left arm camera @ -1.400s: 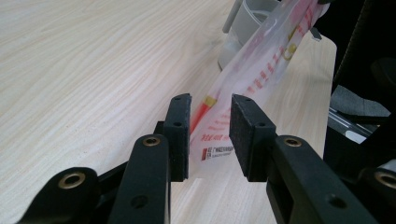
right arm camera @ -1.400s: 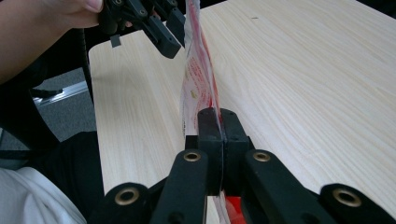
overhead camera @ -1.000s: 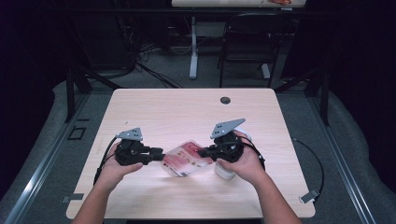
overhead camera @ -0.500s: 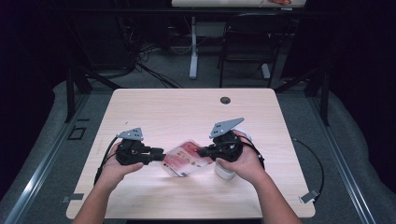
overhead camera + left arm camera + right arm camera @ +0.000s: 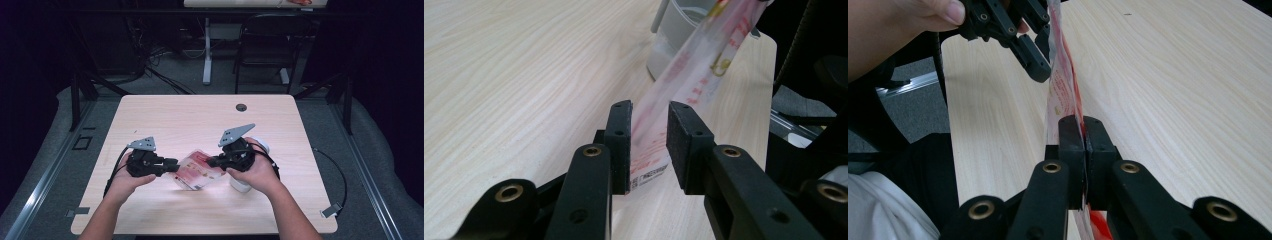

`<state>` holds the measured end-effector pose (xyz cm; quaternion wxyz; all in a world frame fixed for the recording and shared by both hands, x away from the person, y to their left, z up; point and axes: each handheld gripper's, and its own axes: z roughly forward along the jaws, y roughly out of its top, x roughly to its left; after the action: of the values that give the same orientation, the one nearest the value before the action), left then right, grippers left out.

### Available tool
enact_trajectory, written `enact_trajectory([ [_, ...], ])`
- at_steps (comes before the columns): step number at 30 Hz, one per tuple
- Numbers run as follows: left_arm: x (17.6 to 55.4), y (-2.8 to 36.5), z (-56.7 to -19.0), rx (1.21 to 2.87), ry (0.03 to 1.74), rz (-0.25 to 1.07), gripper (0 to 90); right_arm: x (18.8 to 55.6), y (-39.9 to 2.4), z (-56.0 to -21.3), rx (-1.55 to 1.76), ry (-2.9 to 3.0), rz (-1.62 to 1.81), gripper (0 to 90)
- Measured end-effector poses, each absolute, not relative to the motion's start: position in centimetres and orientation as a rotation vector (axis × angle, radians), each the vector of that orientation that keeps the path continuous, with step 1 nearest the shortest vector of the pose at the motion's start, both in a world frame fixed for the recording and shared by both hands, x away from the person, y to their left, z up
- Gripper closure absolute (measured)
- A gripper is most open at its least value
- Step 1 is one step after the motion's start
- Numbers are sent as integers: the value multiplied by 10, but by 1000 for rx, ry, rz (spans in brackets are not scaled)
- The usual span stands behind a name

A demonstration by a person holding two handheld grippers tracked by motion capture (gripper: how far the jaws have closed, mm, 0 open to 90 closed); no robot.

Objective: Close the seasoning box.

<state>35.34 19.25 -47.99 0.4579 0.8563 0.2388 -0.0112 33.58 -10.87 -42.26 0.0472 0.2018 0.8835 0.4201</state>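
Red-and-white clear plastic packet (image 5: pixel 196 170) stretching between both hand-held grippers, blocking the gap there, white cylindrical cup (image 5: pixel 246 175) crowding the right side, pale wooden surface (image 5: pixel 190 120) lying open beyond

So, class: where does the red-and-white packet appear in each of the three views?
High view: packet at centre, between both grippers.
Left gripper view: packet between the open jaws, running to upper right.
Right gripper view: packet clamped in the jaws, rising to top centre.
Shared landmark: wooden table.

- Table (image 5: pixel 165 115): pale wood grain, smooth, matt.
- Packet (image 5: pixel 196 169) on the table: thin, glossy, translucent plastic film, red print.
- Cup (image 5: pixel 674 30) beside the packet: smooth whitish plastic.
- Gripper pads (image 5: pixel 1071 145): matt black.
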Motion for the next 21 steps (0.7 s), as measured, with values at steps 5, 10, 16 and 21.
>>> enact_trajectory([
  [5,353,192,-481,2121,585,-15,738,337,-104,-420,617,2693,1270,882],
  [10,352,193,-481,2144,578,12,785,339,-99,-419,615,2689,1261,876],
  [16,350,193,-481,2175,556,47,833,340,-96,-418,618,2686,1268,869],
  [21,348,193,-480,2200,539,82,882,341,-94,-418,616,2686,1270,860],
])
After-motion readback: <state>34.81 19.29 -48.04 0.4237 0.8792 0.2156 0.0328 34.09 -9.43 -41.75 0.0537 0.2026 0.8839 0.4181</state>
